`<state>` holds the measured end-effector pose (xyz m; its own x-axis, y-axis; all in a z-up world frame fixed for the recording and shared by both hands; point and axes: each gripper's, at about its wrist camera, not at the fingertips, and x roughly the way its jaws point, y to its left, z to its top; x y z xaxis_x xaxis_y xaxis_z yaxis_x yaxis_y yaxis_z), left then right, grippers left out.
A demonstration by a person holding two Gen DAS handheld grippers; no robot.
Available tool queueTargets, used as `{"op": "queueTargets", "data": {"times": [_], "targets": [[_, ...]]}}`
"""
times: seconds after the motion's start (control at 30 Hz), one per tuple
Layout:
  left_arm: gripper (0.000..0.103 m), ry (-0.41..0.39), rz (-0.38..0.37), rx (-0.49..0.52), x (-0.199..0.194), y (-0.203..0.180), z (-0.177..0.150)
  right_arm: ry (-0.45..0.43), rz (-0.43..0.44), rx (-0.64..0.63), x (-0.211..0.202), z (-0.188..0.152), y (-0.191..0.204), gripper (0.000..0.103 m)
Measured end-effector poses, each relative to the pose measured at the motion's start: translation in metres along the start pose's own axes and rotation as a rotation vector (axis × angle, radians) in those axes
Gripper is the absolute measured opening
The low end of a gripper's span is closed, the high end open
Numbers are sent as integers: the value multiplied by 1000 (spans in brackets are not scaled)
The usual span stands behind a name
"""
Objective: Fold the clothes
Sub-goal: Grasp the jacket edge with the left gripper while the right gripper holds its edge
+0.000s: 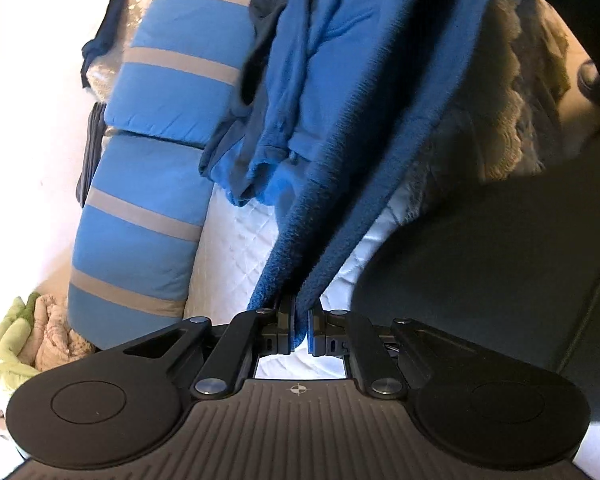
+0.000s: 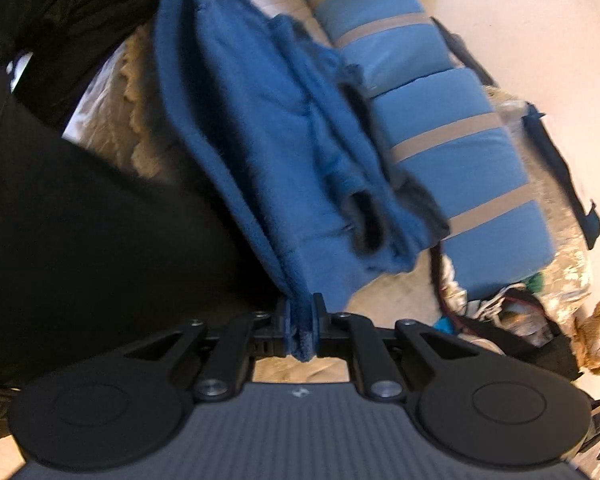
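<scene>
A blue fleece garment hangs stretched between both grippers above a white quilted bed. My left gripper is shut on one edge of the fleece, which rises from the pads toward the upper right. In the right wrist view the same blue fleece garment runs up and to the left from my right gripper, shut on a bunched fold of it. A sleeve with a dark cuff opening dangles from the garment's middle.
Two blue pillows with grey stripes lie along the bed's far side by a pale wall. A person's dark clothing fills the left of the right wrist view. A teddy bear and a bag of items sit at the right. Pale green and beige cloth lies at the left.
</scene>
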<state>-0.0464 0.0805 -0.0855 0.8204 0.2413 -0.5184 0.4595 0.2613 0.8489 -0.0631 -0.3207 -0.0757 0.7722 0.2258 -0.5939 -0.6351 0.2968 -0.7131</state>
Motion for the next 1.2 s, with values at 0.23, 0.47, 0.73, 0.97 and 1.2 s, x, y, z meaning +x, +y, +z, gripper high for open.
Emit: {"op": "queueTargets", "data": {"times": [0.23,0.47,0.73,0.97,1.2], "targets": [[5,-1,-2,-52,-4,12,1,-9,-18,12,1,0,-1,9],[6,-12,24,-74,-11,21,2,-17,-48,23,-6,1,-9,9],[14,-28,-2,-162,-5,-17,-8,-7,-69,34,5,1,10,33],[68,-70,35,-198,-32,-27,-15,21,-114,33,8,-1,18,69],[68,-26,180,-152,-31,-16,2,35,-143,37,7,5,18,74]]}}
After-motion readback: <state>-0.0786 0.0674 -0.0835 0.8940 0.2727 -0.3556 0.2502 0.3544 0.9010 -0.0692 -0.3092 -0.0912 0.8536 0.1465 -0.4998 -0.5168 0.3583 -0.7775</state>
